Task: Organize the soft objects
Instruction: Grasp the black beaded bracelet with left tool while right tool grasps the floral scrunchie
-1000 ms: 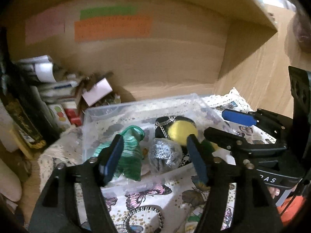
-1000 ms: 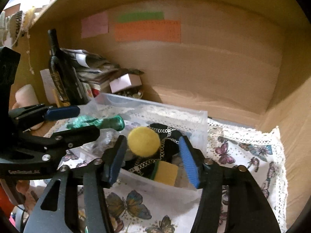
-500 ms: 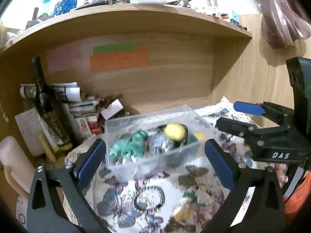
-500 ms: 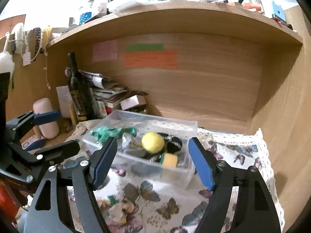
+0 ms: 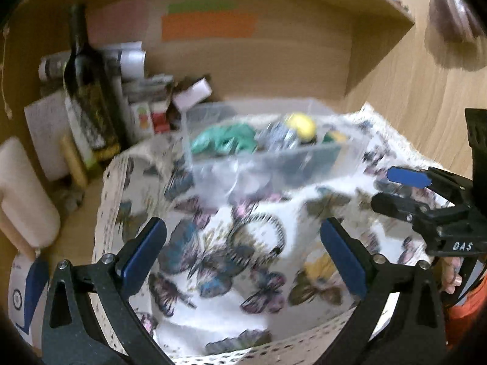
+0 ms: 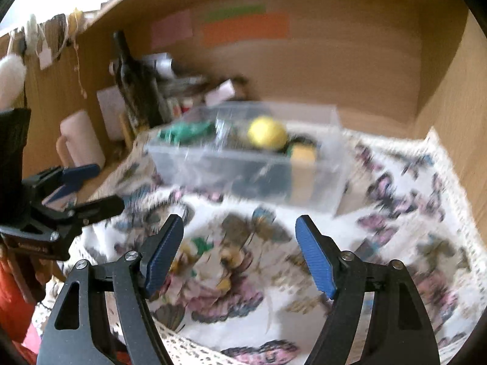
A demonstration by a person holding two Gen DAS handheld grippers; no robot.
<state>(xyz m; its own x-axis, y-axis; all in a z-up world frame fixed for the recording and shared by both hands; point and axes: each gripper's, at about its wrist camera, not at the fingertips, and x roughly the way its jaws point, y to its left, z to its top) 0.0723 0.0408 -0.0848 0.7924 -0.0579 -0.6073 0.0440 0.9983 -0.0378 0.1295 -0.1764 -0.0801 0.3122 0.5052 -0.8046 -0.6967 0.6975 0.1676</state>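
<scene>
A clear plastic bin (image 5: 274,164) (image 6: 322,182) stands on the butterfly-print cloth (image 5: 231,292) (image 6: 274,304). In it lie a green soft toy (image 5: 225,141) (image 6: 185,129), a silver crinkled ball (image 5: 277,135), a yellow ball (image 5: 299,123) (image 6: 268,132) and a yellow-green sponge (image 6: 304,153). My left gripper (image 5: 243,240) is open and empty, well short of the bin. My right gripper (image 6: 239,237) is open and empty too, also back from the bin. Each gripper shows in the other's view, the right one (image 5: 395,190) and the left one (image 6: 100,188). Both views are blurred.
A dark bottle (image 5: 88,85) (image 6: 134,79), stacked papers and small boxes (image 5: 146,91) stand at the back left. A pale pink roll (image 5: 21,194) (image 6: 80,140) lies at the left. Wooden shelf walls close in behind and at the right (image 6: 450,97).
Both grippers have pulled back from the bin and opened wider. The soft objects stay in the bin. The views have tilted down over the cloth.
</scene>
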